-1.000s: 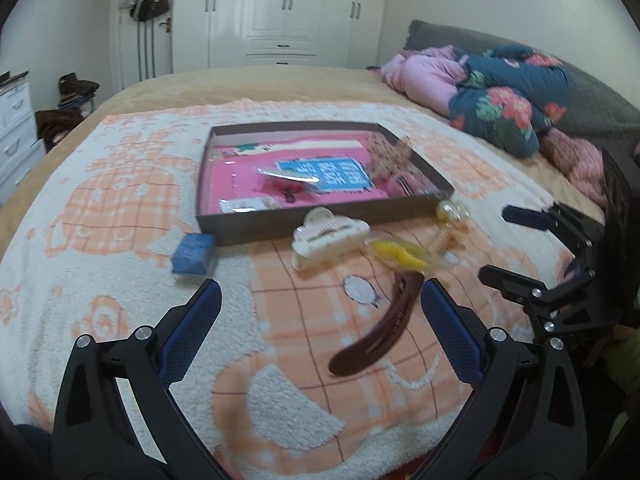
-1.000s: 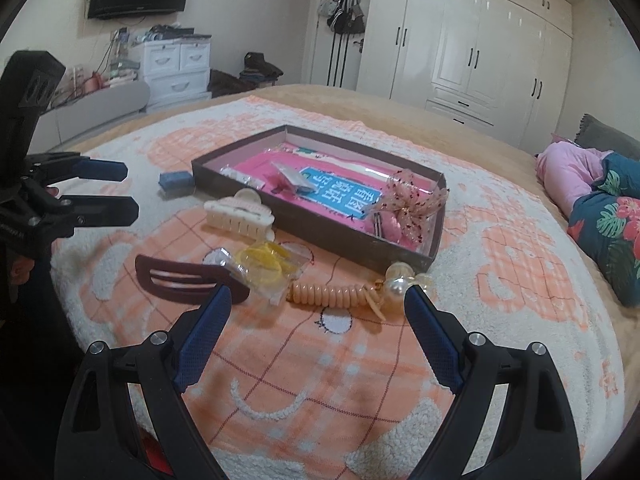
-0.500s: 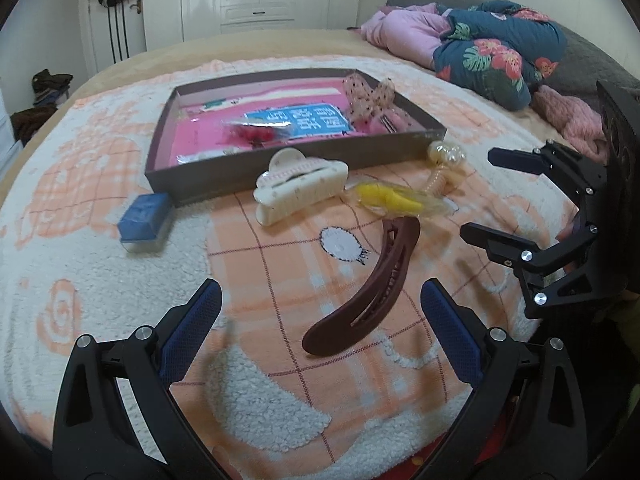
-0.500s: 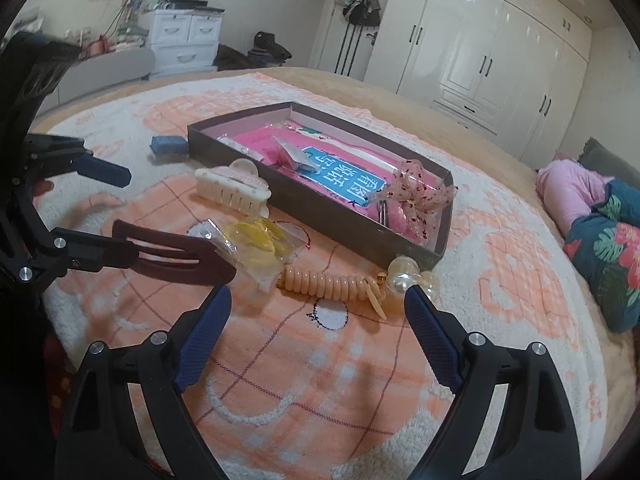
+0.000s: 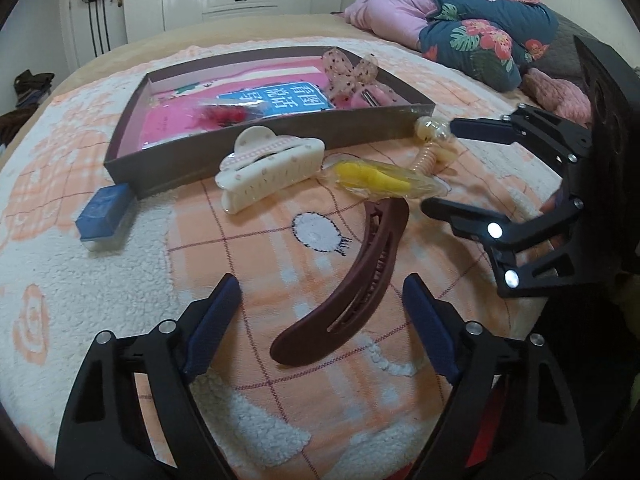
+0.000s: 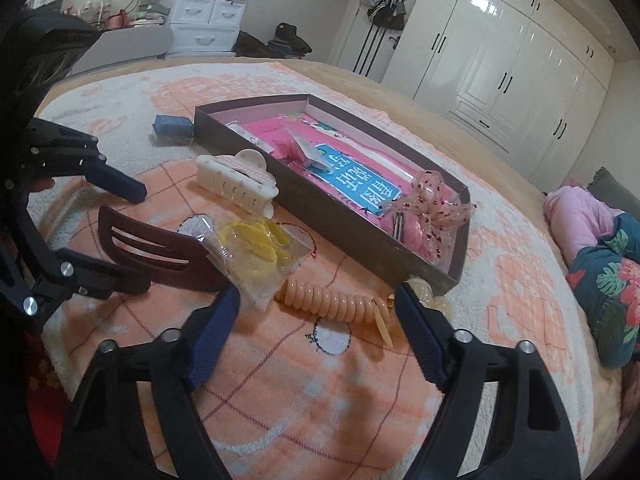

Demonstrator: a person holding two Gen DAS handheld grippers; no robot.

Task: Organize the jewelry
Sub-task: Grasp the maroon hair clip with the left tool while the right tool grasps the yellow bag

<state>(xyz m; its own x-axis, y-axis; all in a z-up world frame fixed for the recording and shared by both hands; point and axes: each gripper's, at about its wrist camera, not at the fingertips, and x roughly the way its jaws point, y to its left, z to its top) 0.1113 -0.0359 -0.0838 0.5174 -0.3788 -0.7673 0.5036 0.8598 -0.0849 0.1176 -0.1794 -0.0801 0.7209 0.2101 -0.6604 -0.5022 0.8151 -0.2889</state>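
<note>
Two tongs are closing, neither gripping yet: left tongs (image 5: pixel 320 312) straddle the long maroon plastic hair clip (image 5: pixel 352 276) on the bed; right tongs (image 6: pixel 316 316) flank the peach spiral hair tie (image 6: pixel 336 300) near the shallow brown box (image 6: pixel 320 208).

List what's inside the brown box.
Inside the brown box: a pink sheet with a blue label, a dotted bow clip, a red trinket. Anything under the sheet is hidden.
</note>
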